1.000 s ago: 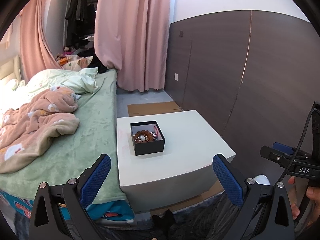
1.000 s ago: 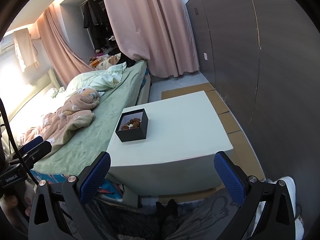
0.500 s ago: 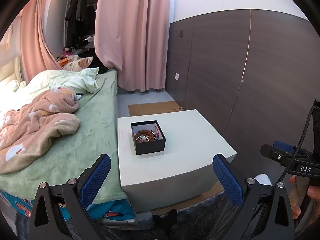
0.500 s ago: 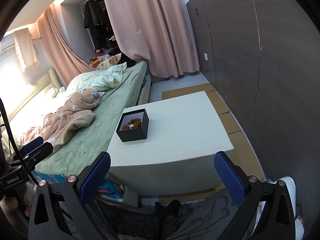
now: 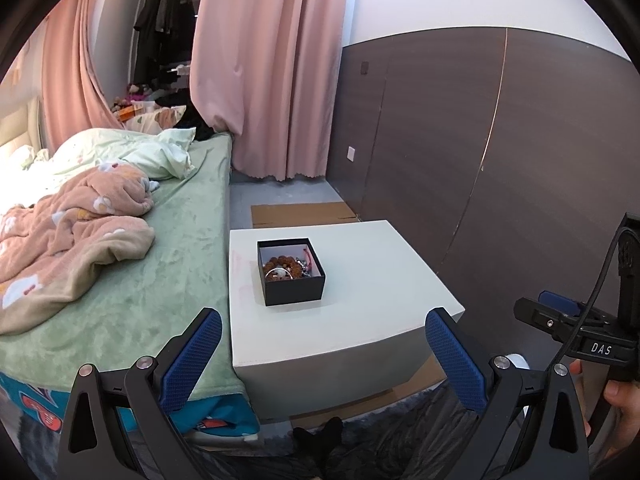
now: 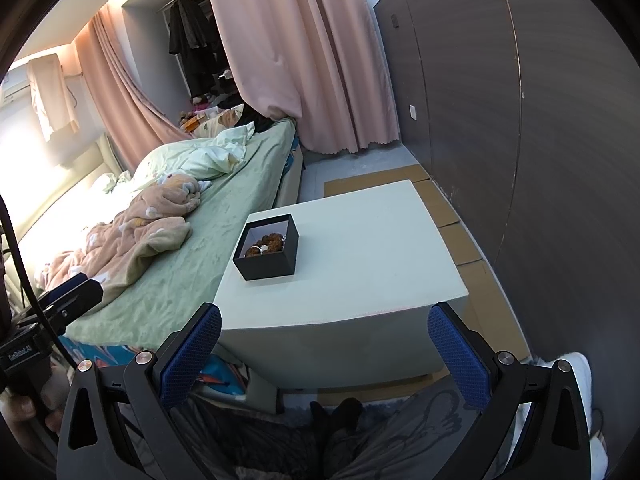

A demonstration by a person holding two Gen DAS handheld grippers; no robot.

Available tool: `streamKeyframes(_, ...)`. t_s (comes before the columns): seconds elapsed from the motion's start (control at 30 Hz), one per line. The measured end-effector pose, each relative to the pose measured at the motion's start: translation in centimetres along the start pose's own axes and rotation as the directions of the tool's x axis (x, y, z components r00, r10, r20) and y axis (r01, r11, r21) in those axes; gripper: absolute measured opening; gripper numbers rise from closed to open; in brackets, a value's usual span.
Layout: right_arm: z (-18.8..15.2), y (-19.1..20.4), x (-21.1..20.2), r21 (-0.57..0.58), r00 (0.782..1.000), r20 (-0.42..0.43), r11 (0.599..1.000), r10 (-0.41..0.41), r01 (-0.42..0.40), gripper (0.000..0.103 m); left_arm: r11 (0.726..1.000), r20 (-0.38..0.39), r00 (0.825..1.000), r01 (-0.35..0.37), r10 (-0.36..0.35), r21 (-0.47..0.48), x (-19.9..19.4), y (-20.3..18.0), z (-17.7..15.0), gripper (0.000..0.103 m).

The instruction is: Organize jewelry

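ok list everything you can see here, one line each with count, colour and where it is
box: 1, black, open, on the white table, toward its bed side
jewelry: a tangle, brown beads plus a silvery ring, inside the box; exact count unclear
table: 1, white, between bed and wall
bed: 1, green sheet, beside the table
blanket: 1, peach with pale patches, rumpled on the bed
curtains: pink, beyond the bed
wall panels: dark grey-brown, past the table
cardboard: flat brown sheets, on the floor around the table
left gripper: 1, black with blue pads, open, empty, short of the table
right gripper: same, open, empty
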State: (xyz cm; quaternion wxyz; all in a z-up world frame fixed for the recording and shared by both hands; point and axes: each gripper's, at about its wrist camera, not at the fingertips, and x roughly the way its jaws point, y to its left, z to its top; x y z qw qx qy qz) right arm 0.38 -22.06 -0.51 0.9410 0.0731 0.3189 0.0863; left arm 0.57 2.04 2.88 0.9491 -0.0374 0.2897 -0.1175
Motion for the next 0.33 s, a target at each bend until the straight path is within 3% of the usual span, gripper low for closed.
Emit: streamKeyframes(0.33, 0.04, 0.07, -0.01, 0.001, 1.000, 0.000, 1.000, 0.001, -0.001, 0.103, 1.000, 0.002, 1.000, -0.016, 0.016, -0.007, -0.06, 0.25, -0.15, 0.102)
